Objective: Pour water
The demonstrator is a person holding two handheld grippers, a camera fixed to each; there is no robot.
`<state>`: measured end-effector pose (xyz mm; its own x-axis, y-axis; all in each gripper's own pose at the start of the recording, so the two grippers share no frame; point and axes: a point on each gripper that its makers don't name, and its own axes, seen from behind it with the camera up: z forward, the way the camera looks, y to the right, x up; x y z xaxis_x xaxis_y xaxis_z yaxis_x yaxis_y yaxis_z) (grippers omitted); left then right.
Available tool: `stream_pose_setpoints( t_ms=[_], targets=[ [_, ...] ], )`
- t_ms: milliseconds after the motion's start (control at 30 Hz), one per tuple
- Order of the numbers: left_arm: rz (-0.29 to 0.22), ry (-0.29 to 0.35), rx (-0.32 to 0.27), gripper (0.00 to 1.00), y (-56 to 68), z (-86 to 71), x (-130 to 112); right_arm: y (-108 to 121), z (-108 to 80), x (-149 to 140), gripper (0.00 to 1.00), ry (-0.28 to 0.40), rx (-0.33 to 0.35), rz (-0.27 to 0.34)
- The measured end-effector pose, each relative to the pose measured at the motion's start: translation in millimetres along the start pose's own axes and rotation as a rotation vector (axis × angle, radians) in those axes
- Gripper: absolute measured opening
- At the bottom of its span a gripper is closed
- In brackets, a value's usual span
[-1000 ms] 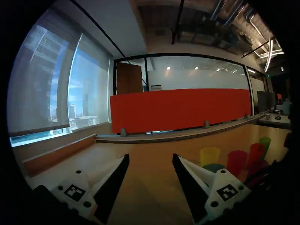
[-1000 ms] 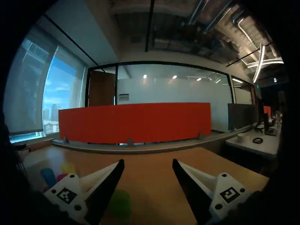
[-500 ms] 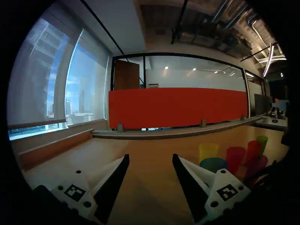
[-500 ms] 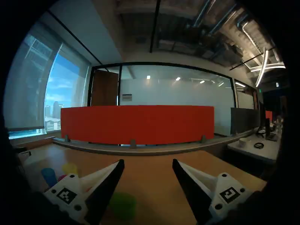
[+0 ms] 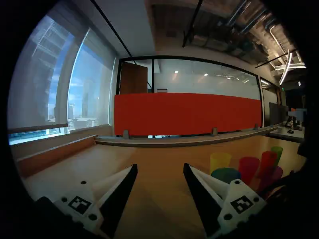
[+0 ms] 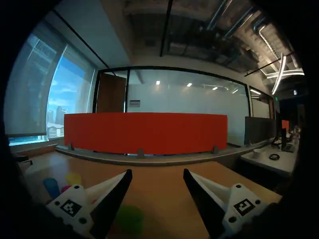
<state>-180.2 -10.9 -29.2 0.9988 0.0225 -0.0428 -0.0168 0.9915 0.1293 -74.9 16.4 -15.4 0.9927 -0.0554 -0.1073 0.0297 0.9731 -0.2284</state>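
In the left gripper view my left gripper (image 5: pixel 159 167) is open above the wooden table (image 5: pixel 155 159), nothing between its fingers. To its right stand several plastic cups: a yellow cup (image 5: pixel 220 161), a teal cup (image 5: pixel 225 174), a pink cup (image 5: pixel 248 168), a red cup (image 5: pixel 267 160) and a green cup (image 5: pixel 276 153). In the right gripper view my right gripper (image 6: pixel 157 172) is open too, holding nothing. A green cup (image 6: pixel 129 219) sits low between its fingers, near the left one. A blue cup (image 6: pixel 52 186) and a yellow cup (image 6: pixel 73 178) stand at the left.
An orange divider panel (image 5: pixel 187 113) runs along the table's far edge, with a glass wall behind it. Large windows (image 5: pixel 48 95) lie to the left. A neighbouring desk (image 6: pixel 271 157) with a monitor stands at the right.
Both gripper views have tilted slightly, so the cups and the table sit a little differently in the frame. Both grippers stay open and empty.
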Motion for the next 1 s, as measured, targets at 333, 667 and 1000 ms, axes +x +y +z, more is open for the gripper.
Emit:
stream_pose_setpoints(
  t_ms=[333, 667, 1000],
  targets=[
    [0.001, 0.0, 0.001, 0.85, 0.1, -0.7, 0.4, 2.3, 1.2, -0.6, 0.99, 0.005, 0.003, -0.009],
    [0.001, -0.001, 0.002, 0.85, -0.5, -0.8, 0.9, 6.2, 1.4, -1.7, 0.99, 0.004, 0.003, -0.016],
    [0.002, -0.002, 0.002, 0.85, -0.3, -0.6, 0.4, -3.9, 3.6, -7.3, 0.99, 0.029, 0.032, -0.024]
  ],
)
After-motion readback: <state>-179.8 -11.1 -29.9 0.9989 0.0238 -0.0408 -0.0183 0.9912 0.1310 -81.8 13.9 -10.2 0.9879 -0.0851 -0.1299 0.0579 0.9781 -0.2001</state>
